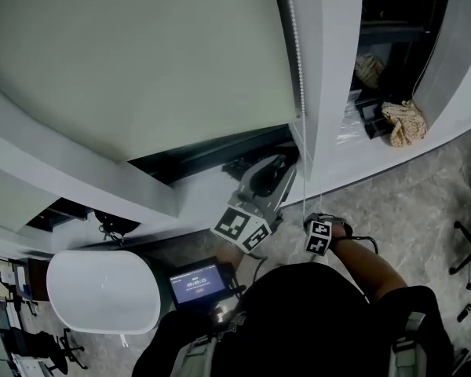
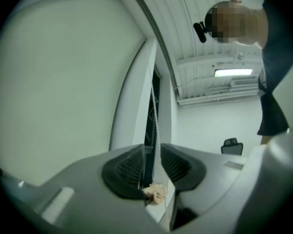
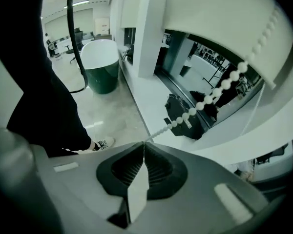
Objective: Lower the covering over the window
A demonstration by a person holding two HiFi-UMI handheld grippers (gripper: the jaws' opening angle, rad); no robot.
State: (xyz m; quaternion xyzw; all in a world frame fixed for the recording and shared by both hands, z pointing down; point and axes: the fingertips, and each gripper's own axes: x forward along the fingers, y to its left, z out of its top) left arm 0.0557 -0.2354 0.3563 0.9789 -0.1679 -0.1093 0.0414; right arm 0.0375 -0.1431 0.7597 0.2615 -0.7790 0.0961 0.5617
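While the right gripper point(image 3: 143, 149) has its jaws clamped on the bead chain point(image 3: 206, 100), the left gripper point(image 2: 153, 155) jaws just sit apart around it.

My rig: two grey grippers, dark clothing.
I see the left gripper point(image 2: 151, 147) and right gripper point(image 3: 143, 144) with pale grey shells, black ribbed pads point(image 3: 127, 169) and black-and-white marker cubes point(image 1: 242, 228); black top point(image 1: 314, 312), grey shoulder straps point(image 1: 412, 332), black cable point(image 1: 359, 239).
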